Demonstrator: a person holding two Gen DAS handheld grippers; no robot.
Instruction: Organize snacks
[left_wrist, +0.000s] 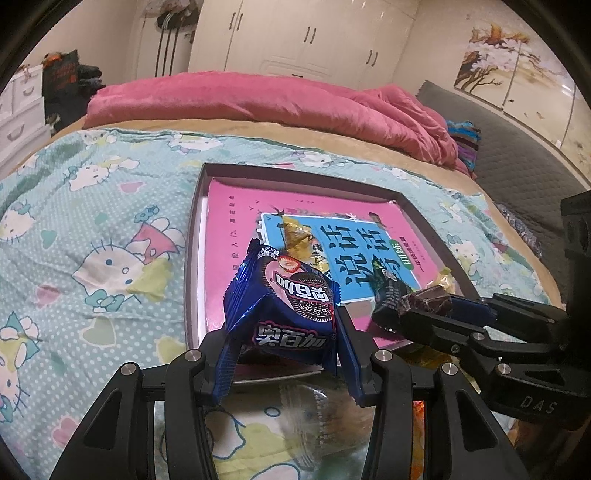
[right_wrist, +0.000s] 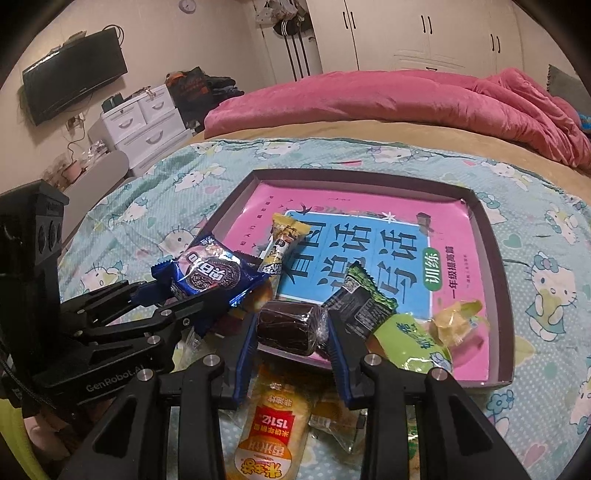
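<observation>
My left gripper (left_wrist: 284, 332) is shut on a blue cookie packet (left_wrist: 291, 295) and holds it over the near edge of the shallow dark box (left_wrist: 195, 221) on the bed; the packet also shows in the right wrist view (right_wrist: 210, 275). My right gripper (right_wrist: 291, 332) is shut on a dark brown wrapped candy (right_wrist: 286, 326) at the box's near rim; the candy also shows in the left wrist view (left_wrist: 428, 302). In the box lie a yellow snack bar (right_wrist: 284, 240), a dark green packet (right_wrist: 360, 302), a light green packet (right_wrist: 413, 341) and a yellow candy (right_wrist: 458, 321).
The box (right_wrist: 491, 236) is lined with a pink and blue booklet (right_wrist: 369, 258). More snack packets lie on the Hello Kitty sheet (left_wrist: 92, 221) in front of the box, among them a yellow and orange packet (right_wrist: 273, 432). A pink duvet (left_wrist: 258, 99) lies behind.
</observation>
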